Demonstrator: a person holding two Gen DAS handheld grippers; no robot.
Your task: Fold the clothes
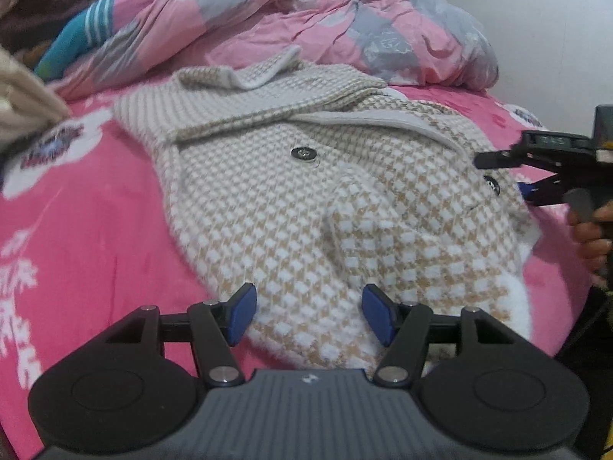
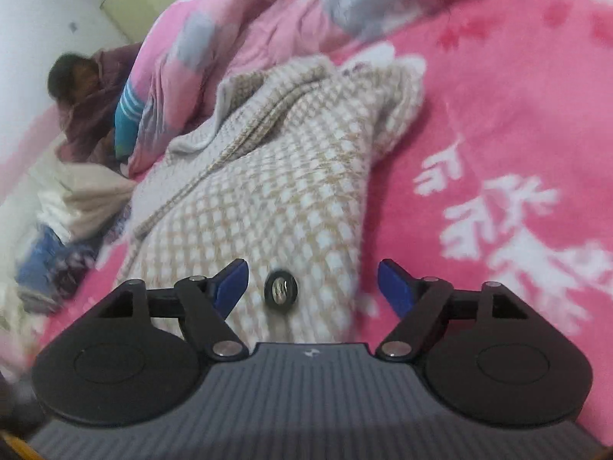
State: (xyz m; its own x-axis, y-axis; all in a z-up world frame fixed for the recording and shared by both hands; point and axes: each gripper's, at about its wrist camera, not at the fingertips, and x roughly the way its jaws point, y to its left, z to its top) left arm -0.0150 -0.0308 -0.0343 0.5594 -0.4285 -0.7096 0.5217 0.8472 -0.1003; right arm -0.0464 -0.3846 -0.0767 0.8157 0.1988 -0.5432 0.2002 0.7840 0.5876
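The pink bed [image 1: 76, 230] carries the houndstooth jacket [image 1: 306, 191], spread ahead of both tools, likely for folding. The left tool [image 1: 309, 314] gapes wide over its near edge, holding nothing; the right tool [image 2: 312, 287] gapes wide around a button [image 2: 281, 290], empty.

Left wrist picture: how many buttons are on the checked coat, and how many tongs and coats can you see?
Buttons on the checked coat: 2
Tongs: 2, left tongs, right tongs
Coats: 1
Total: 5
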